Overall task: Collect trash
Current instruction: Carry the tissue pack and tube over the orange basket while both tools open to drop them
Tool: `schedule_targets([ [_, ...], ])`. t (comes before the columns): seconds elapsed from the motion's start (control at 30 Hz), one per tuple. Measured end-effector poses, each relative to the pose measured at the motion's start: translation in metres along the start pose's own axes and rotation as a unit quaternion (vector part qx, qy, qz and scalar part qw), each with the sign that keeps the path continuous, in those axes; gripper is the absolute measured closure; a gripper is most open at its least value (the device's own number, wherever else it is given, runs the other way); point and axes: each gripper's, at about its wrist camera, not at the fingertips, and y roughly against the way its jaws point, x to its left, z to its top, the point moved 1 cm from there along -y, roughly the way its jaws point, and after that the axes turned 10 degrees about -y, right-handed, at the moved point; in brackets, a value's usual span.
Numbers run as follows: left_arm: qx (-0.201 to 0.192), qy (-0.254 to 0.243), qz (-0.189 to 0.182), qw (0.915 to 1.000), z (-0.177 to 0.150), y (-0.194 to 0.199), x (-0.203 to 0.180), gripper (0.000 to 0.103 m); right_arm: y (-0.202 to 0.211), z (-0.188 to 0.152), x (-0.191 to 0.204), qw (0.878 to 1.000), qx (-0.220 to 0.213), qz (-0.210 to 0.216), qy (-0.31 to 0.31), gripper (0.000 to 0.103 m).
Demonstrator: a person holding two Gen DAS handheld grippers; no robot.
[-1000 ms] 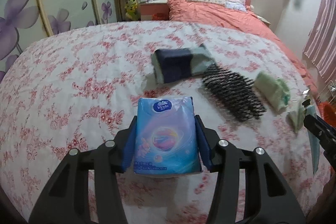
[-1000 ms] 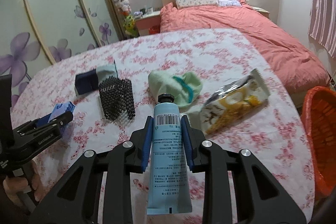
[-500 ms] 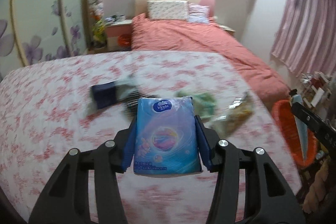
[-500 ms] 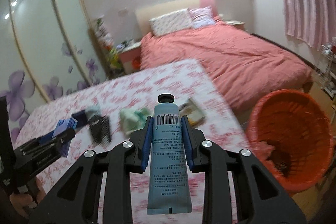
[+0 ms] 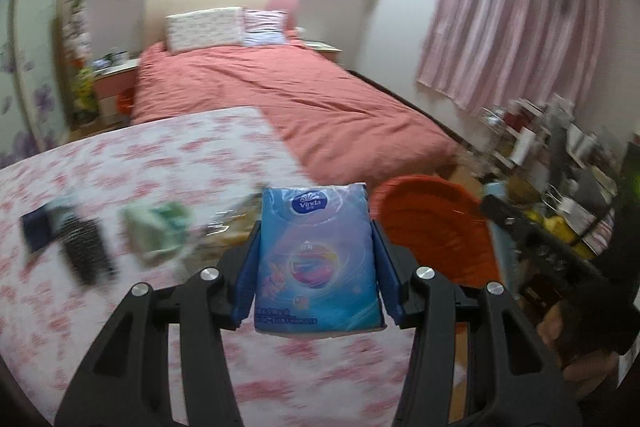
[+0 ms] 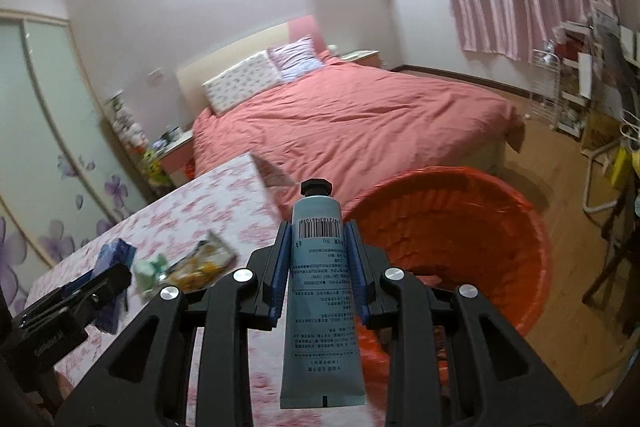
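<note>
Left gripper (image 5: 316,267) clamped on the tissue pack (image 5: 318,259), right gripper (image 6: 318,267) clamped on the tube (image 6: 320,303), both near the orange basket (image 6: 536,247) beside the table (image 6: 208,211); released too early, likely to miss and hit the floor.

My left gripper (image 5: 316,259) and right gripper (image 6: 316,263) look alike: matte black plastic frames with triangular cut-outs in the arms. Four round silver screw heads sit across each linkage. Fingers (image 5: 245,267) carry flat blue pads on their inner faces. From the right wrist view, the other unit's black side shows small pale lettering, too blurred for me to read.
</note>
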Motion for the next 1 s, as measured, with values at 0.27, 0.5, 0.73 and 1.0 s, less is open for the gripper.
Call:
schedule_targets([
  [0.27,0.021,-0.037,-0.059,0.9973,0.018,-0.056,-0.065,0.053,-0.013,0.022,-0.048,0.999,-0.013,-0.015,-0.044,0.075],
  [0.5,0.054,-0.051,-0.086,0.9935,0.025,-0.11,-0.1,0.051,-0.029,0.043,-0.087,0.997,-0.015,-0.028,-0.074,0.074],
  [0.73,0.077,-0.051,-0.06,0.9939,0.013,-0.127,-0.09,0.036,-0.03,0.037,-0.101,0.996,-0.01,-0.039,-0.08,0.053],
  [1.0,0.067,-0.059,0.033,0.9955,-0.011,-0.091,-0.041,0.011,-0.026,0.021,-0.074,0.997,0.003,-0.056,-0.045,0.044],
])
